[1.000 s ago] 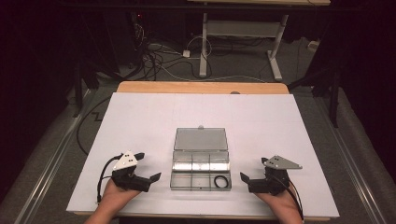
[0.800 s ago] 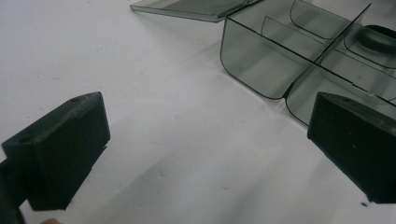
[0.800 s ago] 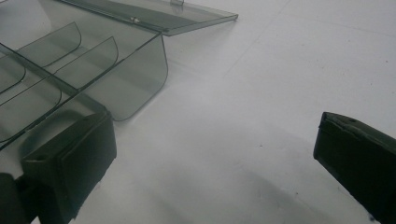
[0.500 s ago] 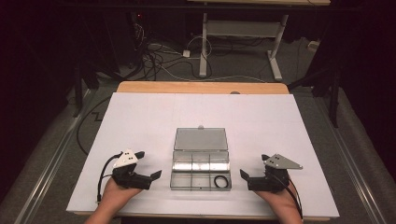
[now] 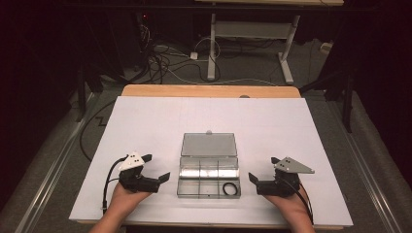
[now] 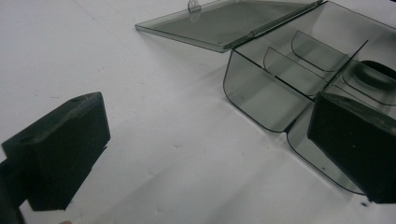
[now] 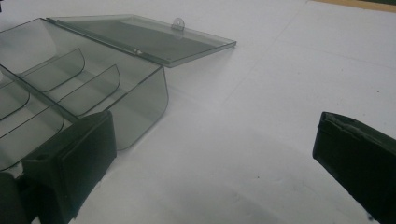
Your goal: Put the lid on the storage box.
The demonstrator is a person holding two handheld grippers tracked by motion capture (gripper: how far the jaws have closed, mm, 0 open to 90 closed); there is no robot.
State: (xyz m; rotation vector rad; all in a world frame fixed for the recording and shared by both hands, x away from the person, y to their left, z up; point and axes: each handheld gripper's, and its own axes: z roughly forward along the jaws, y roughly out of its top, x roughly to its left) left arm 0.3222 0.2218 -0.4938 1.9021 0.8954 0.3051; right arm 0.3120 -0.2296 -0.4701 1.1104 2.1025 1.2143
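The compartment box (image 5: 209,177) is clear, smoke-tinted plastic, smooth and glossy, with bright glints along its dividers. A ring (image 5: 231,187) in its near-right compartment looks like dark matt rubber, though it is too small to be sure. Around the box, the tabletop (image 5: 145,121) is covered in matt white sheet; beyond it, bare wood edging (image 5: 209,91) shows.
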